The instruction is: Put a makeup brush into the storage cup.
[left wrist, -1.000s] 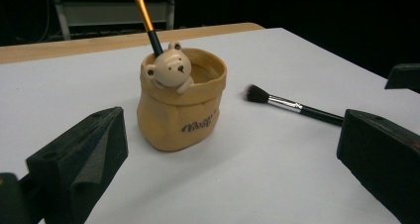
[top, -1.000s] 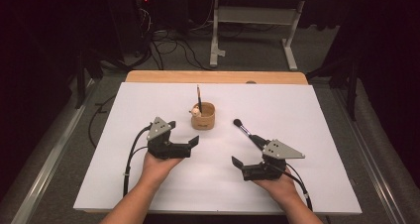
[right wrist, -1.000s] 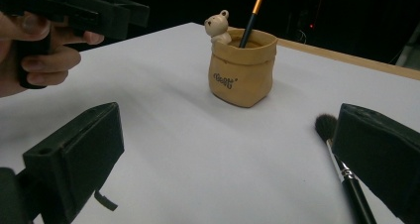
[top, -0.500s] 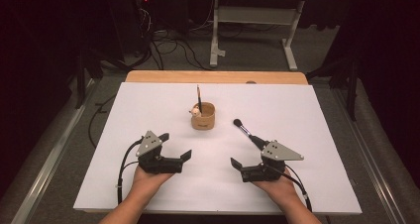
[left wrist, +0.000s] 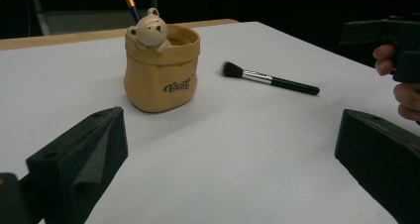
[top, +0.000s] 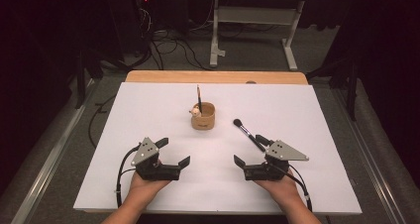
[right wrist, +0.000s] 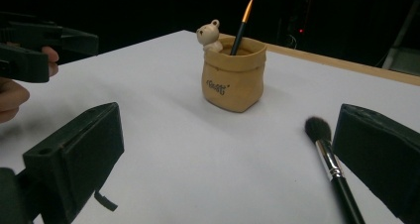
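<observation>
A tan sack-shaped pot (top: 203, 117) with a small bear figure on its rim stands mid-table, and a thin paintbrush (top: 199, 99) stands in it. A black makeup brush (top: 246, 132) lies flat to the pot's right. My left gripper (top: 173, 151) rests open near the front edge, left of the pot, with nothing between its jaws. My right gripper (top: 250, 149) is open and empty too, just behind the makeup brush's handle end. The left gripper view has the pot (left wrist: 161, 75) and makeup brush (left wrist: 270, 79) ahead. In the right gripper view the makeup brush (right wrist: 332, 169) lies close to the right jaw.
A white sheet (top: 148, 105) covers the table, with a wooden edge (top: 213, 77) at the back. Beyond the table are cables and a metal stand (top: 252, 21) on the floor. Each gripper view has the other gripper (left wrist: 391, 40) (right wrist: 34, 45) at its side.
My left gripper has drawn back from beside the pot toward the front edge and slightly left. The right gripper has barely shifted. Both stay open.
</observation>
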Motion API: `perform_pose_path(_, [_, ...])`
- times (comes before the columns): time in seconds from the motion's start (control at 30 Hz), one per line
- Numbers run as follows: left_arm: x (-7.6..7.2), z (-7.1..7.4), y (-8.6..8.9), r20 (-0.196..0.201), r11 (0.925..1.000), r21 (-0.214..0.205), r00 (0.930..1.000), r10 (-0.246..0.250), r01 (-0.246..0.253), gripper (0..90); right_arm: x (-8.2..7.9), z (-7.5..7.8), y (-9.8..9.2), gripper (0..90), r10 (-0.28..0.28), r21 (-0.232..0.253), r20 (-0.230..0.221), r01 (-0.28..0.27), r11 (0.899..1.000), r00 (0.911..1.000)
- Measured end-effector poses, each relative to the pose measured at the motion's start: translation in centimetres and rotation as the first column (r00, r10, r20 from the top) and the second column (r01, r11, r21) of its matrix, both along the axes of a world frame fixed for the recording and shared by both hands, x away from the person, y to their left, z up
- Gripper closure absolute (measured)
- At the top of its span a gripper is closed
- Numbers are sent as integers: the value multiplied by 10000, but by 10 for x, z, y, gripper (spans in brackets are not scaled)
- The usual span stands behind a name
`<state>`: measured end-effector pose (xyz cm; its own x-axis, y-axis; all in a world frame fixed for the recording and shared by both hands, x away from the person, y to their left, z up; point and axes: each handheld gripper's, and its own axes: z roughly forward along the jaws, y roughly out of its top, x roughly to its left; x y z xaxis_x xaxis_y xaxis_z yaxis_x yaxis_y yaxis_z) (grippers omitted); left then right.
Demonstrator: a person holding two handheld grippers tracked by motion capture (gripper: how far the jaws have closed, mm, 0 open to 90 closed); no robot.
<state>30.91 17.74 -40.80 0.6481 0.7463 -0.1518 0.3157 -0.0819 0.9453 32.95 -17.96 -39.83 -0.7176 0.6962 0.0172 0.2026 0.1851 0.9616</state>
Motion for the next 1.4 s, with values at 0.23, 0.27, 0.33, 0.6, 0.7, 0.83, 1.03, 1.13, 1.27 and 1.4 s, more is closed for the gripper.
perform_pose_path(0.23, [1, 2, 1, 69, 10000, 53, 10000, 8, -8, 9, 2, 2, -4, 11, -208, -46, 70, 209, 9998, 9998])
perform_pose_path(0.27, [1, 2, 1, 77, 10000, 53, 10000, 57, -58, 8, 1, 2, -5, 11, -264, -26, 78, 264, 9996, 9996])
perform_pose_path(0.33, [2, 2, 1, 42, 10000, 24, 9999, 91, -91, 6, 1, 1, -6, 11, -282, -157, 157, 284, 9995, 9995])
perform_pose_path(0.6, [1, 1, 3, 30, 9999, 136, 9999, 107, -107, 5, 3, 0, -9, 11, -546, -578, 101, 551, 9968, 9985])
perform_pose_path(0.7, [0, 1, 3, 43, 9998, 97, 9999, 155, -156, 5, 4, 0, -10, 11, -666, -670, 22, 666, 9955, 9978])
perform_pose_path(0.83, [0, 2, 4, 34, 9998, 107, 9999, 139, -139, 5, 5, -1, -11, 11, -752, -970, 63, 754, 9924, 9972])
perform_pose_path(1.03, [1, 4, 6, 31, 9998, 33, 9998, 205, -205, 5, 4, -5, -13, 11, -921, -1236, -159, 895, 9883, 9956])
perform_pose_path(1.13, [3, 4, 5, 17, 9998, 65, 9998, 195, -195, 5, 5, -6, -15, 11, -1021, -1460, -265, 972, 9845, 9944])
perform_pose_path(1.27, [4, 3, 4, -35, 9999, 57, 9999, 156, -155, 5, 5, -7, -17, 11, -1080, -1640, -406, 1000, 9814, 9933])
perform_pose_path(1.4, [5, 3, 3, -100, 10000, 38, 9999, 90, -89, 5, 6, -9, -18, 11, -1238, -1864, -617, 1104, 9763, 9904])
